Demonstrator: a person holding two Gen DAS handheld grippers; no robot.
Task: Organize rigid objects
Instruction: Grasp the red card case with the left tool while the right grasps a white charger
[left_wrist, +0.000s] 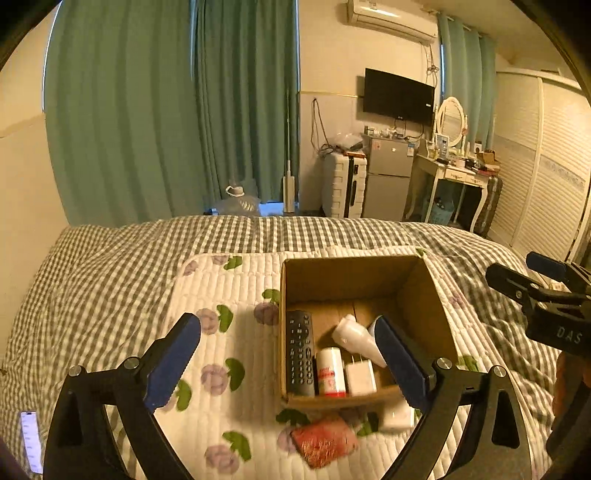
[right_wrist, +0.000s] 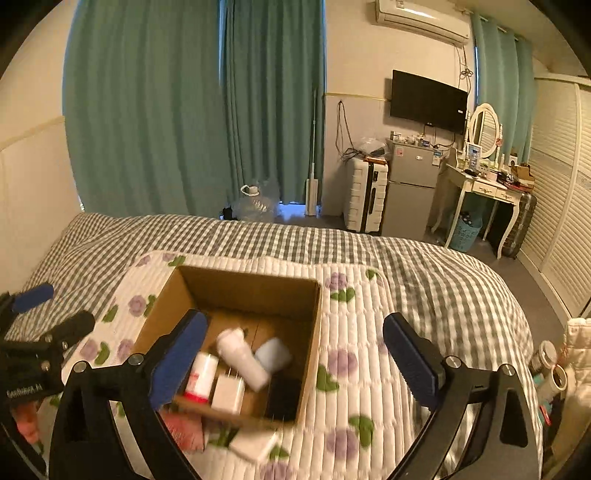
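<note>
Left wrist view: the left gripper (left_wrist: 288, 354) gapes wide and empty at lower centre, above the cardboard box (left_wrist: 354, 273), which holds a remote (left_wrist: 300, 356), a white bottle (left_wrist: 356, 338) and a charger (left_wrist: 360, 376). A red packet (left_wrist: 323, 439) lies below it.

Right wrist view: the right gripper (right_wrist: 295, 354) is also wide and empty; the box (right_wrist: 243, 291) sits lower left of centre.

Checked bed (left_wrist: 110, 258) w/ floral quilted mat (left_wrist: 229, 295), phone (left_wrist: 31, 439) on it.

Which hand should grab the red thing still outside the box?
Probably the left. Its open, empty gripper hangs almost over the red object lying before the cardboard box. The right gripper, also open, sits farther right.
</note>
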